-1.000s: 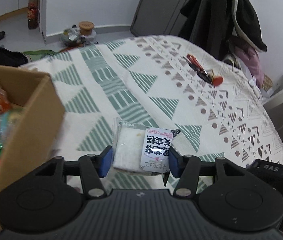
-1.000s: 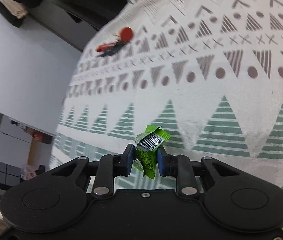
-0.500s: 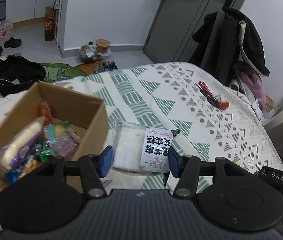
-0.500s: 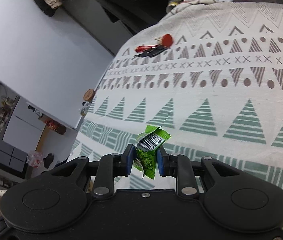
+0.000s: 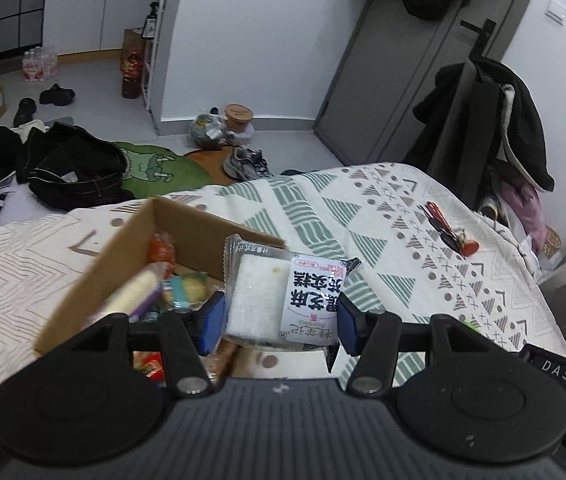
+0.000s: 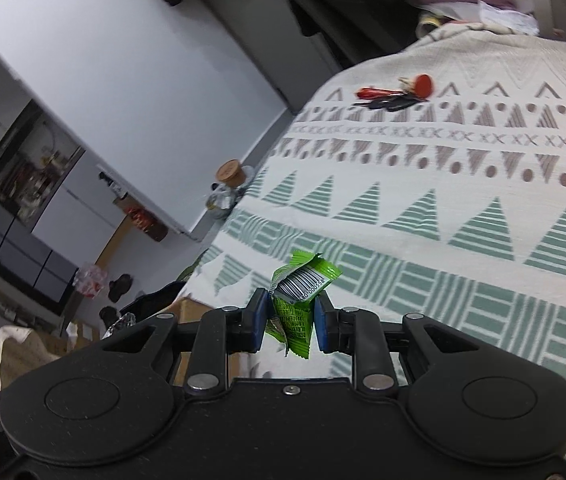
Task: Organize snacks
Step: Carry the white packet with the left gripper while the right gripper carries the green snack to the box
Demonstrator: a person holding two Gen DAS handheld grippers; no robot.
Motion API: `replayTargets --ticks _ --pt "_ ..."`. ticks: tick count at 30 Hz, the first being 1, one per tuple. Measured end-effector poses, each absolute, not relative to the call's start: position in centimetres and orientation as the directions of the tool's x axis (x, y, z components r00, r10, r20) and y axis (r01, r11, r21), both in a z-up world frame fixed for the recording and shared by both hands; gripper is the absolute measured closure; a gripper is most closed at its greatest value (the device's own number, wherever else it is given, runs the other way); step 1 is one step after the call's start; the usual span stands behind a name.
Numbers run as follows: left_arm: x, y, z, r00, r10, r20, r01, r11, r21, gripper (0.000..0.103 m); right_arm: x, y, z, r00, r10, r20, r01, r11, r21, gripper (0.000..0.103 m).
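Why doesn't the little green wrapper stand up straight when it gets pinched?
The green wrapper looks like thin, crinkly film: it is creased and folded between the right hand-held gripper's fingers, so it is probably floppy. It seems very light, and its glossy surface might slip.

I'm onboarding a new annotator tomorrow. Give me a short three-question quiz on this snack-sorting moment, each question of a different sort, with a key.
1. True or false: the left gripper holds a white rice cake packet.
2. What colour is the wrapper pinched in the right gripper? A) red B) green C) blue
3. Fill in: the snacks already sorted lie in a ____ box on the bed.

Key:
1. True; it is held over the box's near corner.
2. B; a barcode shows on it.
3. Cardboard.
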State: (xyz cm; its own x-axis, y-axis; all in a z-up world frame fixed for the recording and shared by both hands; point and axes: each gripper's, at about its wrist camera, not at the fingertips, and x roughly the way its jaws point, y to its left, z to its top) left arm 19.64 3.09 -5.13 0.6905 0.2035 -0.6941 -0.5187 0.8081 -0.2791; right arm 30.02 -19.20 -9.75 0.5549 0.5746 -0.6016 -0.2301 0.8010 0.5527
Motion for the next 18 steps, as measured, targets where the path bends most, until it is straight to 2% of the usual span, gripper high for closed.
replayTargets --ticks 18 --pt "14.9 9.6 -4.1 0.679 0.255 -0.688 -0.591 0.746 -0.306 0.047 24.8 -11.5 -8.0 0.514 0.651 -0.560 -0.410 0.759 0.506 0.079"
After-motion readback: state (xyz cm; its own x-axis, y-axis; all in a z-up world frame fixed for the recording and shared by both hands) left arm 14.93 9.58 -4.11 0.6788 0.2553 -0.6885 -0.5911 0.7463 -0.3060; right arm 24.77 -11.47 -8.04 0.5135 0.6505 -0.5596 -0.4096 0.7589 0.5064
